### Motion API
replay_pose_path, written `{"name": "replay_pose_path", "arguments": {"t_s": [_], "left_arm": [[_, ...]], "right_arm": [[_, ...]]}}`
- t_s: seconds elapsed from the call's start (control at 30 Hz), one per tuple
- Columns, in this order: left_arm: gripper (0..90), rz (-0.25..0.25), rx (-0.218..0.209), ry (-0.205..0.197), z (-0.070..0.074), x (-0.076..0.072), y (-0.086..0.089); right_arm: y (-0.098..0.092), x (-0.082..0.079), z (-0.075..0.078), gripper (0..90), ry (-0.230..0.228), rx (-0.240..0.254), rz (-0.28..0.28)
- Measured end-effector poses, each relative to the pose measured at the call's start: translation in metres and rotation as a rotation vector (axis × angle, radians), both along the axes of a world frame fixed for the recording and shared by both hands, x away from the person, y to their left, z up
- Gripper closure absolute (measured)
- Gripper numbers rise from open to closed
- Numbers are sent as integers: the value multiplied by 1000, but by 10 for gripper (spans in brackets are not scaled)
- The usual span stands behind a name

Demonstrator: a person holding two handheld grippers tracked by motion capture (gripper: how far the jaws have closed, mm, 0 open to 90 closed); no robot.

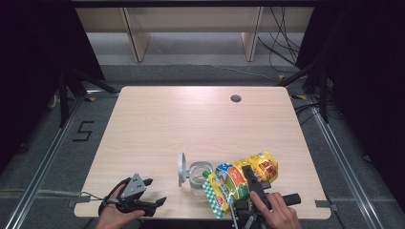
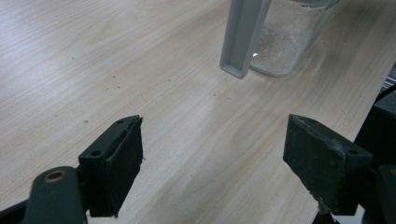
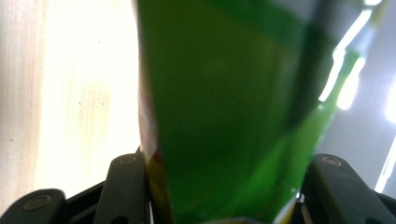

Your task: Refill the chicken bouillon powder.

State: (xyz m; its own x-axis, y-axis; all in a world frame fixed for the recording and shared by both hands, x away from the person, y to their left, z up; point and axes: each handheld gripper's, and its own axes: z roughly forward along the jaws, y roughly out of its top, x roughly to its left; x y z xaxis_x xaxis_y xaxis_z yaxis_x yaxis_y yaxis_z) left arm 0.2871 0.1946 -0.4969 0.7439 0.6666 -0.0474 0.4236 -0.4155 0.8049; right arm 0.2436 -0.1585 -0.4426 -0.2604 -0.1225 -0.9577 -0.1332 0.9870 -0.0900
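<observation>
Pale wood bench (image 1: 157,124) carried an open jar (image 1: 197,177). Right claw (image 1: 249,180) pinched the tilted snack pouch (image 1: 239,179) beside it; left claw (image 1: 155,192) gaped empty. Contents, seemingly aimed jarward, could spill.

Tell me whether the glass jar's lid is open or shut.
Open. The glass jar stands upright with its grey lid swung up on edge at its left, mouth uncovered.

a pale wood-grain table (image 1: 157,124) with a round cable hole (image 1: 236,98) near its far edge carries a clear glass jar (image 1: 197,177), grey hinged lid (image 1: 181,168) open, near the front edge.
</observation>
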Motion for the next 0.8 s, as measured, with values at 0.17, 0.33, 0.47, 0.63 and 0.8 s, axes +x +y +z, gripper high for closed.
{"name": "replay_pose_path", "arguments": {"t_s": [0.17,0.33,0.47,0.63,0.8], "left_arm": [[193,-13,32,-16,1,2,2],[194,-28,54,-10,1,3,3],[196,-20,40,-10,1,2,2],[196,-24,51,-9,1,3,3],[196,4,13,8,0,1,0]], "right_arm": [[1,5,5,517,-15,-93,36],[5,9,8,531,-25,-169,66],[6,10,7,533,-26,-203,74],[8,13,9,537,-37,-261,101],[9,13,12,538,-50,-304,87]]}}
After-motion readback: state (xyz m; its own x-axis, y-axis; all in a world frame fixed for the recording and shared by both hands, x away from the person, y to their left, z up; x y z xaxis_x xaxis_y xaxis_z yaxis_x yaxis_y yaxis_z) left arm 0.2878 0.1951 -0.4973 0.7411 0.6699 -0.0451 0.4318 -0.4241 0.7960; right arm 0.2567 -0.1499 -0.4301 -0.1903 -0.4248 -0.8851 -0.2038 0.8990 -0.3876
